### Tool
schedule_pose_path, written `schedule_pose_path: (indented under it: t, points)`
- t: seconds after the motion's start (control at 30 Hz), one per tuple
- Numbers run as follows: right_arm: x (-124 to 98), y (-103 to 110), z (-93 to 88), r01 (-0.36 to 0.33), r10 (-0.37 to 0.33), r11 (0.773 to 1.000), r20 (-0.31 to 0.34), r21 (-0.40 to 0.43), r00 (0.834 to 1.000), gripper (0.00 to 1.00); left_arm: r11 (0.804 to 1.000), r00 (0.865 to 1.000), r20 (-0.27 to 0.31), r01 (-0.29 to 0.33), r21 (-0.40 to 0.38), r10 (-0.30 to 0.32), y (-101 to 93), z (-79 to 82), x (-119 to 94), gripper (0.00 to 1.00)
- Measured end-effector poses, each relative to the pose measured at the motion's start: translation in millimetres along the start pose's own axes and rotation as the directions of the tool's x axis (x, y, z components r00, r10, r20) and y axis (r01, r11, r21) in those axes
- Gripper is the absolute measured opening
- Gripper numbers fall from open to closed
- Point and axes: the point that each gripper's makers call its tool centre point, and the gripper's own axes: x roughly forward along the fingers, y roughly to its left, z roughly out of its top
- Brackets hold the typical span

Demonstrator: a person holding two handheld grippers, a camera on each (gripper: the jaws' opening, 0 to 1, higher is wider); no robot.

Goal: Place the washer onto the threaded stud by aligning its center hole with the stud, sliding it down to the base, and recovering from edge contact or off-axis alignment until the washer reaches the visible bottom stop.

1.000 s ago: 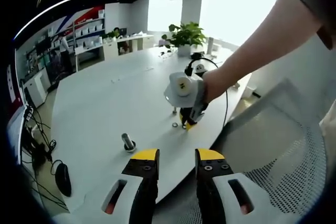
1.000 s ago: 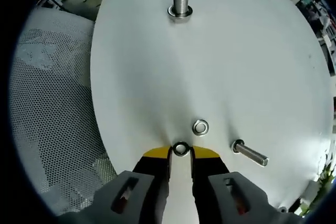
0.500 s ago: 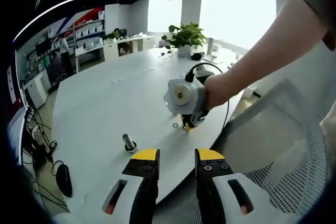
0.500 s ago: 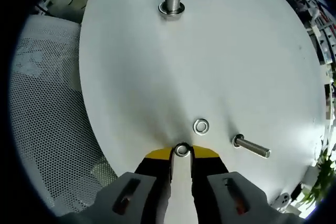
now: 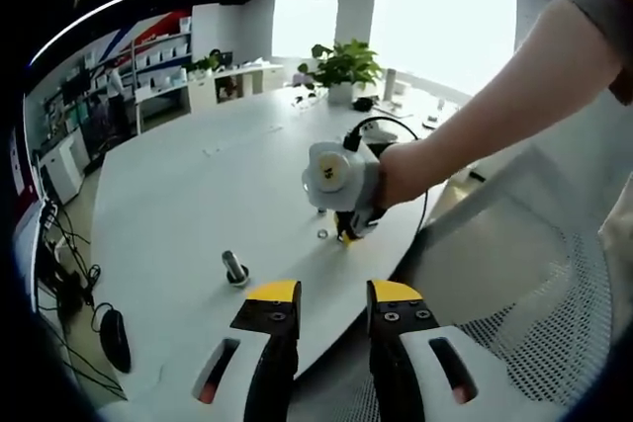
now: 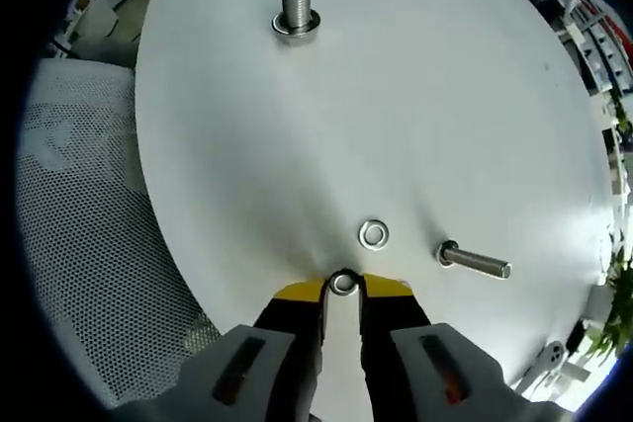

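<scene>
In the left gripper view, the left hand-held gripper (image 5: pixel 333 295) is seen at the bottom with its 2 yellow-tipped jaws parted and nothing held between them, above the near edge of the white desk (image 5: pixel 178 214). A threaded stud (image 5: pixel 235 268) is seen standing upright on the desk ahead of the left jaw. Farther along the edge, the right hand-held gripper (image 5: pixel 347 235) is held by a person's hand (image 5: pixel 401 171), tips lowered to the desk surface. A small washer (image 5: pixel 322 234) is seen lying just beside those tips. A mesh chair (image 5: pixel 534 274) is seen beside the desk, and a potted plant (image 5: pixel 339 68) stands at the far end.

In the right gripper view, the right hand-held gripper (image 6: pixel 342 290) is seen with its jaws clenched on a washer (image 6: pixel 343 283) at their tips, low over the desk (image 6: pixel 425 116). A second washer (image 6: pixel 374 235) lies flat just beyond. A loose bolt (image 6: pixel 476 264) lies on its side near it. The threaded stud (image 6: pixel 296 0) is seen upright, well apart, at the far side of the desk.
</scene>
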Motion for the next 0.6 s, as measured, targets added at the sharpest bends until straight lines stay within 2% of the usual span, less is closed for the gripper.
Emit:
schedule_pose_path:
  t: [0.2, 0.37, 0.43, 0.6]
  points:
    - [0.5, 1.4, -0.4, -0.001, 0.001, 1.0, 0.002, 0.013, 1.0, 0.15, 1.0, 1.0, 0.0, 0.003, 0.002, -0.003, -1.3, 0.2, 0.2, 0.25]
    - [-1.8, 1.7, -0.9, 0.015, -0.017, 0.999, 0.08, 0.033, 0.997, 0.15, 1.0, 1.0, -0.01, 0.014, 0.003, -0.014, -3.1, -1.3, 1.7, 0.24]
    - [-1.5, 0.9, -2.2, 0.001, -0.009, 0.997, 0.118, 0.071, 0.993, 0.15, 1.0, 1.0, -0.011, 0.013, 0.005, -0.013, -3.1, -1.4, 1.8, 0.24]
    - [-2.0, 1.7, -1.3, 0.012, -0.024, 0.996, 0.134, 0.089, 0.991, 0.15, 1.0, 1.0, -0.015, 0.016, 0.0, -0.016, -3.2, -2.5, 2.2, 0.24]
